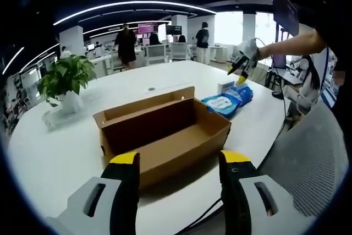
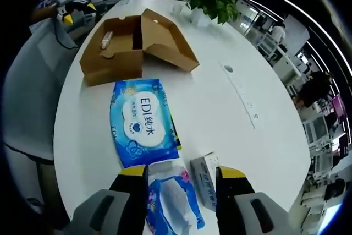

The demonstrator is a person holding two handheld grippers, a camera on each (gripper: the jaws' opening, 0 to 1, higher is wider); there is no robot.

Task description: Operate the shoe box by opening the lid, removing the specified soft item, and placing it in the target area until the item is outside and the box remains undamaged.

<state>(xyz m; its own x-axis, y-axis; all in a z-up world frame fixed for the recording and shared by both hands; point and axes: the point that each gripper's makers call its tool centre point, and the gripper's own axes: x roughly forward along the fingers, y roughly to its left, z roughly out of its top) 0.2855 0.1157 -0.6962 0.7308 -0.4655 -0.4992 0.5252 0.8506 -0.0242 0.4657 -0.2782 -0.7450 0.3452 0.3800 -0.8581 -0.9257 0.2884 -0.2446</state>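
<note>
The brown cardboard shoe box [image 1: 165, 136] stands open on the white table, its lid folded back; its inside looks bare in the left gripper view. My left gripper [image 1: 180, 160] is open, just in front of the box's near wall. A large blue wet-wipe pack [image 2: 143, 122] lies flat beside the shoe box [image 2: 132, 42]. A smaller blue soft pack [image 2: 173, 199] lies under my right gripper [image 2: 179, 171], which is open above it. In the left gripper view the right gripper [image 1: 242, 65] hovers over the blue packs [image 1: 225, 103].
A small white carton [image 2: 204, 180] sits next to the smaller pack. A potted plant [image 1: 66, 78] stands at the table's far side. A cable slot [image 2: 242, 97] runs along the table's middle. The table edge [image 1: 264, 136] and a grey sleeve are close by. People stand in the office behind.
</note>
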